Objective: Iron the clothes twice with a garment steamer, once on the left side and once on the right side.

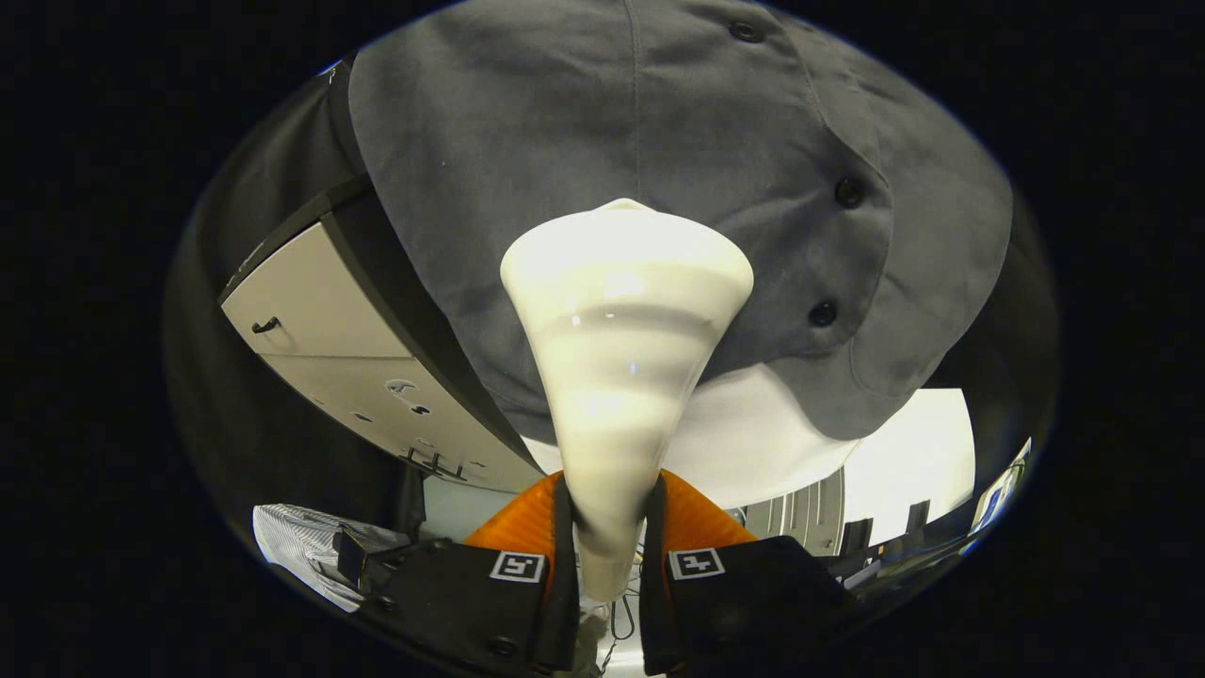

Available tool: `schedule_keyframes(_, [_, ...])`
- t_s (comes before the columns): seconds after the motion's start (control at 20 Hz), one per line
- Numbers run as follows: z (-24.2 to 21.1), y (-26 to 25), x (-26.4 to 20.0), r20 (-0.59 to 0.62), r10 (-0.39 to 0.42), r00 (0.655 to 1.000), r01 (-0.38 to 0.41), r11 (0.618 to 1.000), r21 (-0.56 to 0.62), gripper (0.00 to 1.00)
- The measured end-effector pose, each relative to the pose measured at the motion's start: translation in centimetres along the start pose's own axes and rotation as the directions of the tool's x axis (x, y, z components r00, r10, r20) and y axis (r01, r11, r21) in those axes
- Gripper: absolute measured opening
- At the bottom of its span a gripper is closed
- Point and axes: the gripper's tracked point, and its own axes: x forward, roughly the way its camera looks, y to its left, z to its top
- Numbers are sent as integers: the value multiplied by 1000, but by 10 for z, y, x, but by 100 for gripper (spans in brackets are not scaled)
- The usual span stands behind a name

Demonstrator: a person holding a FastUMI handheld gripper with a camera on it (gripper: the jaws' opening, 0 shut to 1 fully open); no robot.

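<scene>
A cream-white garment steamer (621, 358) stands up between my two fingers, its narrow handle clamped by the orange-and-black fingers (527, 527) and its wide head flaring out ahead. My gripper (607, 546) is shut on that handle. The steamer's head sits against a grey buttoned shirt (584, 122) hanging just ahead. The head covers the middle of the shirt front, left of the row of dark buttons (849, 192). The shirt's lower hem (847, 424) curves below and to the right of the head.
A white panel (320, 348) with dark hooks and a black frame stands to the left of the shirt. A striped cloth (301, 551) lies low on the left beside the fingers. White wall and dark furniture show beyond the hem on the right.
</scene>
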Motion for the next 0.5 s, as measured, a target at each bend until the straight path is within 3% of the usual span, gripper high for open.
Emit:
schedule_keyframes(0.25, [-18, -1, 6, -34, 0, 999, 1, 1000, 16, 34])
schedule_keyframes(0.5, [-12, -6, -18, -19, -4, 1000, 4, 1000, 22, 34])
